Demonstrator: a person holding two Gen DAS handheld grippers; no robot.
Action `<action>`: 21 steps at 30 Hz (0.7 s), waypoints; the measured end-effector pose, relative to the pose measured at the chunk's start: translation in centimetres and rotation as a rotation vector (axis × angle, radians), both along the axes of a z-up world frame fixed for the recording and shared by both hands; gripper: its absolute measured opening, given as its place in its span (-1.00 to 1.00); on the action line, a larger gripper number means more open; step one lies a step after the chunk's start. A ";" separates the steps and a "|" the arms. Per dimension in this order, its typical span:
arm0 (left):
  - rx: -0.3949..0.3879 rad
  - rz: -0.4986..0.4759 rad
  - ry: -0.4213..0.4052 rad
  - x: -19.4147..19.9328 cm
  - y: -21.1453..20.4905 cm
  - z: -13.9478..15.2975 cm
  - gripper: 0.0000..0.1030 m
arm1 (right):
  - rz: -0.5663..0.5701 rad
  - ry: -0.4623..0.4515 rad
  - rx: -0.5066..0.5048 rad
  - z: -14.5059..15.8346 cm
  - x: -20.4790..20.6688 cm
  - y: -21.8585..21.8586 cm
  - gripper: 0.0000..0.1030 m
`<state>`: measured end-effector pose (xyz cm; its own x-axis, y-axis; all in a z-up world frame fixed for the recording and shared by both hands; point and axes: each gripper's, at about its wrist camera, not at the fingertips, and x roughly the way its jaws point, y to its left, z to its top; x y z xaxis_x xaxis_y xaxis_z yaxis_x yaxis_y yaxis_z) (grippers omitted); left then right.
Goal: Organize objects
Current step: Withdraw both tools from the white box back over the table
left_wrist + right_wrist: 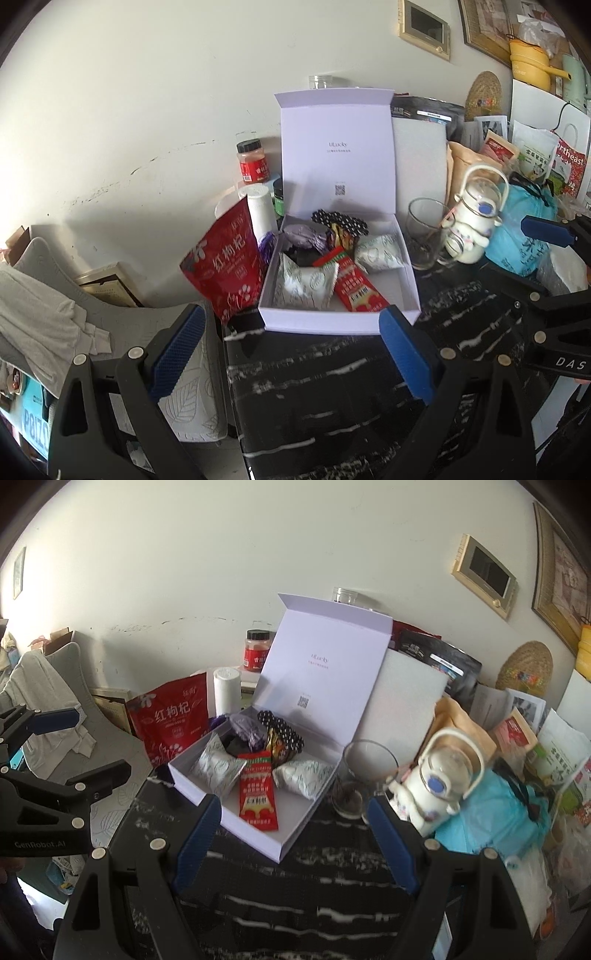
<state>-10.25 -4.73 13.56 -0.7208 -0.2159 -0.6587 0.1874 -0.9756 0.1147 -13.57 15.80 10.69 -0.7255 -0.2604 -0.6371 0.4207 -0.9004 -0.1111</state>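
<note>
Left wrist view
- Left gripper (pixel 295 343): fingers spread wide, nothing between them, poised over the near edge of the black marbled table (pixel 332 387).
- Right gripper (pixel 554 236): enters from the right edge; only one blue pad and part of the black frame show, the rest is cut off.
- White box (pixel 340 317): lid upright, standing open on the table near the wall.
- Box contents: red sachet (pixel 360 288), two pale leaf-printed packets (pixel 306 284), a purple wrapper (pixel 304 236), a black polka-dot packet (pixel 340 219); a dark item beneath them is hard to make out.
- Red pouch (pixel 225 266): leans just left of the box, its lower tip hidden behind the left finger.
- Glass cup (pixel 424 236): right of the box, beside a white teapot (pixel 474 225).
- Far right: crowded bags and packets, partly overlapped and cropped.

Right wrist view
- Right gripper (pixel 295 842): fingers wide apart and empty, the box corner between and beyond them.
- Left gripper (pixel 70 746): at the left edge, cropped; its fingers stand apart.
- Teapot base: hidden behind the right finger.
- Red-capped jar (pixel 256 650): behind the lid, partly covered.
</note>
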 end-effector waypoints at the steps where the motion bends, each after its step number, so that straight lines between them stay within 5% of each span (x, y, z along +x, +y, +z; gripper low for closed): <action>1: 0.000 -0.002 -0.001 0.5 0.4 -0.2 0.85 | -0.003 0.000 0.000 -0.2 0.5 0.3 0.60; 21: 0.035 -0.031 -0.022 7.4 6.5 -4.5 0.85 | -0.043 -0.025 -0.009 -5.1 7.1 4.8 0.60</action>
<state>-2.82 1.77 9.11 -0.7116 -0.1706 -0.6815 0.1552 -0.9843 0.0843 -6.46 20.60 5.57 -0.7199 -0.2348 -0.6532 0.3839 -0.9187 -0.0928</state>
